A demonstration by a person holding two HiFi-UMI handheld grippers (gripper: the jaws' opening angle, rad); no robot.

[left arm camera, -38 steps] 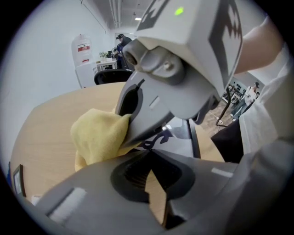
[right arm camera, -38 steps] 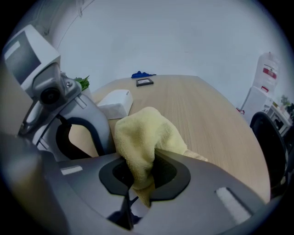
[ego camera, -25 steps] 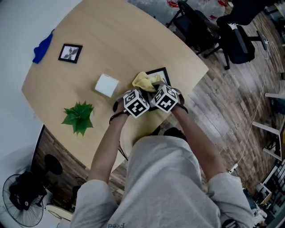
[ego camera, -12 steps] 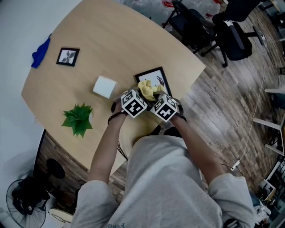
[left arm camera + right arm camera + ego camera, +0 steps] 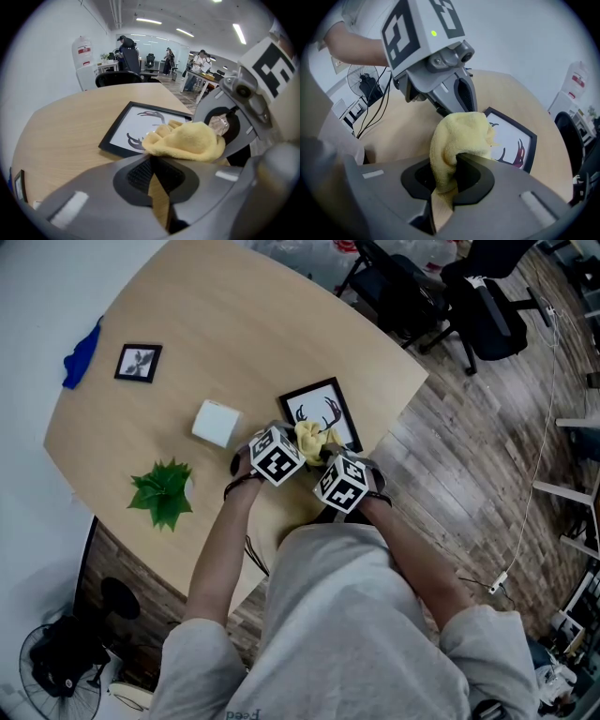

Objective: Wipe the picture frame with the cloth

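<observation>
A black picture frame (image 5: 319, 412) with an antler print lies flat on the wooden table (image 5: 234, 324), near its right edge. A yellow cloth (image 5: 313, 440) rests bunched on the frame's near edge. My right gripper (image 5: 330, 465) is shut on the cloth (image 5: 458, 140), which hangs out between its jaws, with the frame (image 5: 513, 140) just beyond. My left gripper (image 5: 286, 448) is beside it on the left, shut with nothing in its jaws. In the left gripper view the cloth (image 5: 187, 140) lies just ahead on the frame (image 5: 131, 129), and the right gripper (image 5: 236, 110) is at the right.
A white box (image 5: 216, 422) and a green plant (image 5: 162, 489) sit left of the grippers. A small black frame (image 5: 138, 363) and a blue cloth (image 5: 80, 354) lie at the table's far left. Office chairs (image 5: 469, 306) stand beyond the table on the wood floor.
The right gripper has drawn the cloth back toward me across the frame, uncovering most of the print. The left gripper has stayed close beside it.
</observation>
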